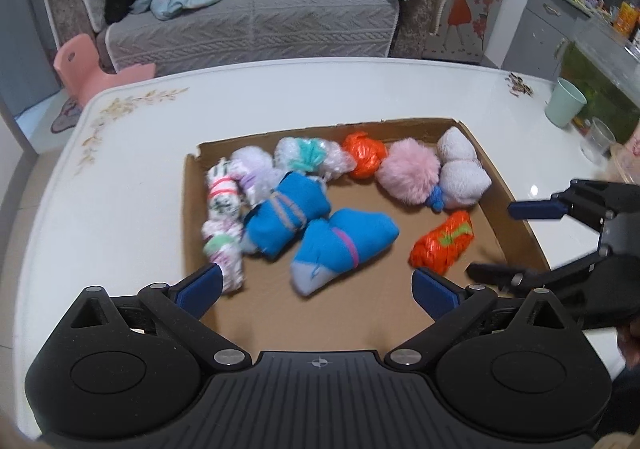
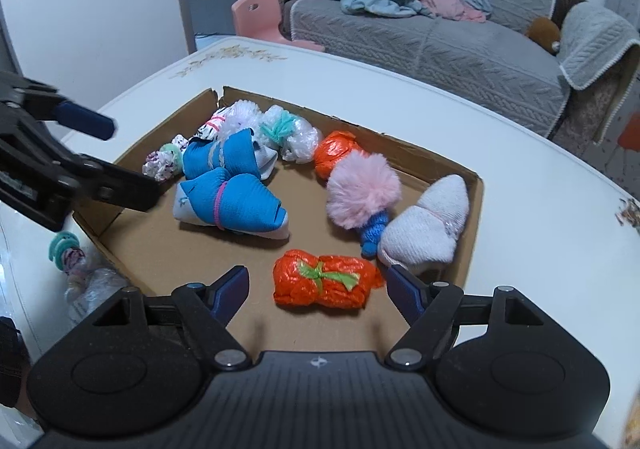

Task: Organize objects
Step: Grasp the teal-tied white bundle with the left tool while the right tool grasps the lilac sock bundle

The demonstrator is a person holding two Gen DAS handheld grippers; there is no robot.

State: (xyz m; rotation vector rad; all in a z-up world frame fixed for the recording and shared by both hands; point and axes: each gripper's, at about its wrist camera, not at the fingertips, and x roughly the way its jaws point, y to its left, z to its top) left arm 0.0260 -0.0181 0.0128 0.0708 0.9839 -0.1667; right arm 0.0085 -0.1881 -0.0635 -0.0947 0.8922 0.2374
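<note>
Both our grippers hang wide open and empty over the cardboard tray (image 1: 516, 209). Our left gripper (image 1: 316, 285) fills the bottom of its frame, the near blue sock (image 1: 344, 245) lying just ahead between its fingers. Our right gripper (image 2: 316, 289) sits low in its own frame, with the orange bundle (image 2: 324, 281) right between its fingers but, as far as we can tell, not touched.

Most bundles crowd the tray's upper half: a second blue sock (image 1: 286, 215), a pink pompom (image 1: 408, 175), a white sock (image 1: 462, 173) at the right. One small bundle (image 2: 74, 261) lies outside, on the table (image 2: 540, 209) at the left edge of the right view.

We judge the risks thus: the orange bundle is crinkly plastic and may slip or squash in a shallow grip. The two grippers are close and could knock together over the tray. The outside bundle is easily overlooked
</note>
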